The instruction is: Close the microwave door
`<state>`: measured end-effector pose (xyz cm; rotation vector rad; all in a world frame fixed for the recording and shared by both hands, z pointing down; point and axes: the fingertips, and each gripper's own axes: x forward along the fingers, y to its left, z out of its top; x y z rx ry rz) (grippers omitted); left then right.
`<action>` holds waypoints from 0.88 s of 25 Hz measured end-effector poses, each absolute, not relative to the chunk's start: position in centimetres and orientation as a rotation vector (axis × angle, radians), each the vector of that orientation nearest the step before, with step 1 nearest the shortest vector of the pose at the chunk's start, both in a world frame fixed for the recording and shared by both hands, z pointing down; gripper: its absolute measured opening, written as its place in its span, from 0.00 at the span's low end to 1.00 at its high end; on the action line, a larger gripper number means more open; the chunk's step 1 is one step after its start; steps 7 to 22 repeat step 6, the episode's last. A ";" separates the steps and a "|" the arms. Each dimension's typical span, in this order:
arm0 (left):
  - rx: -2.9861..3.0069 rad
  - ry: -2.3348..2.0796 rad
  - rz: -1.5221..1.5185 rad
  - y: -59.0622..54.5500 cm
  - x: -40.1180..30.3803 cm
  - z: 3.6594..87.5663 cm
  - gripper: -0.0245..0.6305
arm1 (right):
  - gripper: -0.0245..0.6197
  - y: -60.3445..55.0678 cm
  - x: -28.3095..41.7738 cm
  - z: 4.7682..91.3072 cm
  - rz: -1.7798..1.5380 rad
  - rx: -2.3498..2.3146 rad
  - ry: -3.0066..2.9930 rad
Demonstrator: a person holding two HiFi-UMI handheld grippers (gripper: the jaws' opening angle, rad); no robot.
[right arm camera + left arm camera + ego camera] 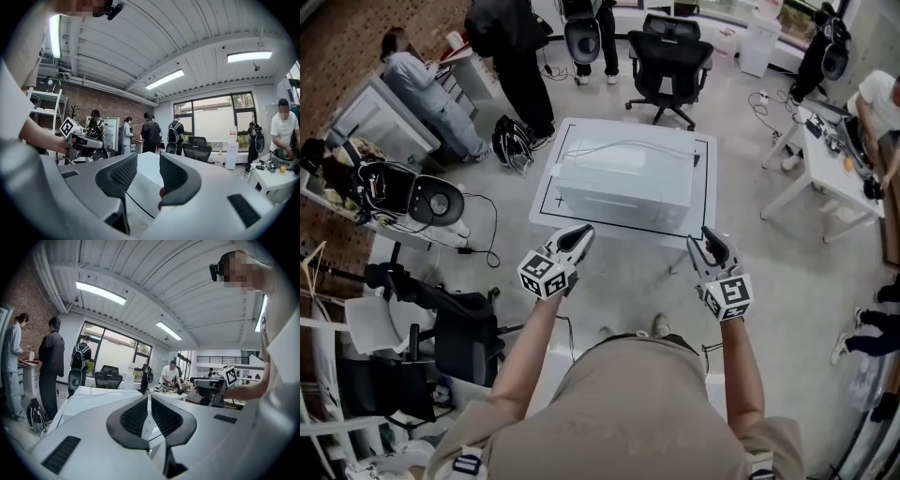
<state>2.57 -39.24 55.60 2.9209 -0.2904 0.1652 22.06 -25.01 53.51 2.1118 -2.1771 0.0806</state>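
Observation:
A white microwave (623, 178) stands on a low white table (701, 192) marked with a black outline. From above, its front face looks flush and no door stands out. My left gripper (584, 232) hovers just short of the table's near edge, left of centre, with its jaws shut on nothing (149, 397). My right gripper (703, 236) is level with it on the right, also off the table. Its jaws stand apart and hold nothing (147, 159). Both point level toward the microwave without touching it.
A black office chair (670, 61) stands beyond the table. A white desk (830, 169) with tools and a seated person is at the right. Two people and a backpack (514, 141) are at the back left. Another black chair (459, 337) sits near my left.

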 end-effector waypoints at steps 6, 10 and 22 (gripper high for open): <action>2.915 -0.274 0.181 -38.9 3.6 56.2 0.05 | 0.27 -24.8 22.6 53.8 0.078 2.105 -2.171; 2.915 -0.274 0.181 -38.9 3.6 56.2 0.05 | 0.27 -24.8 22.6 53.8 0.078 2.105 -2.171; 2.915 -0.274 0.181 -38.9 3.6 56.2 0.05 | 0.27 -24.8 22.6 53.8 0.078 2.105 -2.171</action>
